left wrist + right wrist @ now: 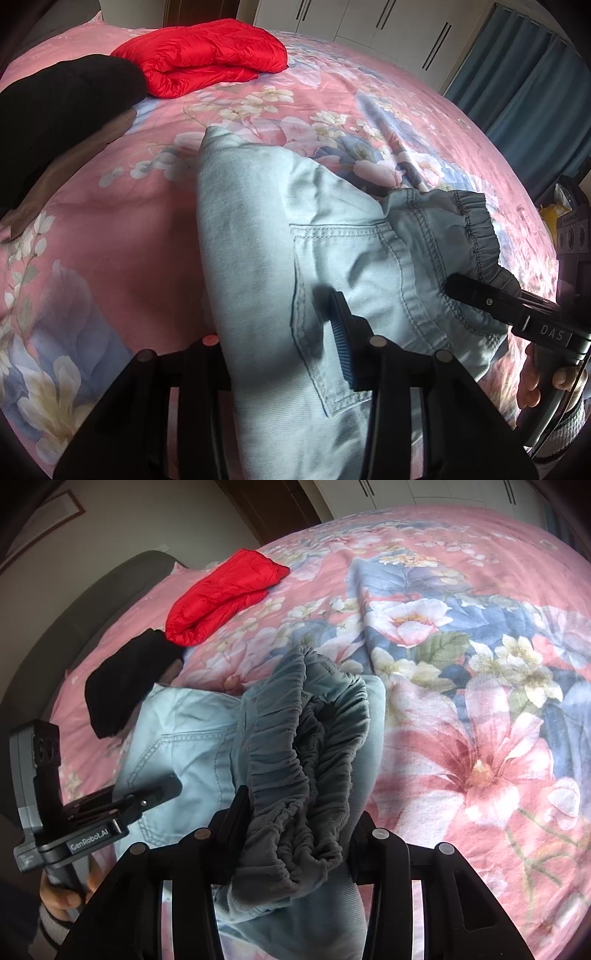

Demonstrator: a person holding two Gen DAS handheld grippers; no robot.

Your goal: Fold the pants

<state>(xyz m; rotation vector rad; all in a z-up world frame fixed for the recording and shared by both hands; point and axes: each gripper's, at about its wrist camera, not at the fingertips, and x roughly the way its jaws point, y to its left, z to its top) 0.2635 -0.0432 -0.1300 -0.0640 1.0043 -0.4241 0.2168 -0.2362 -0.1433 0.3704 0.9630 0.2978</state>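
Left wrist view: pale blue denim pants [258, 229] lie folded on the floral bedspread [110, 206], back pocket [332, 280] facing up. Ref. landmark for all positions: the pants.

1. Left gripper [280, 332]: the pants' folded edge passes between its two fingers. The blue ribbed pad [341, 343] stands on the pocket side. The other finger is on the far side of the fabric, mostly hidden. Cannot tell whether the pads press the cloth or merely flank it.
2. Right gripper [299, 812]: fingers straddle the grey elastic waistband [310, 760], which is bunched into a thick gathered roll filling the gap between them. Jaws grasping the waistband; fabric spills over both sides of the fingers.
3. Waistband end of the pants is nearest both cameras; the rest of the denim extends away across the bedspread.
4. Right wrist view also shows the left gripper at the pants' left side, fingertip over the pocket area, with a hand [59, 897] on its handle.
5. Left wrist view shows the right gripper at the pants' right side, tip at the waistband seam, with a hand [535, 384] on its grip.

Other items, rel. to the pants:
- Red puffer jacket [207, 55]: folded, well beyond the pants, apart from them.
- Black garment [55, 110]: beyond and to the left of the pants; in right wrist view its edge overlaps the denim's far corner.
- Blue curtain [524, 81] and white wardrobe doors [369, 22]: beyond the bed, behind the pants.
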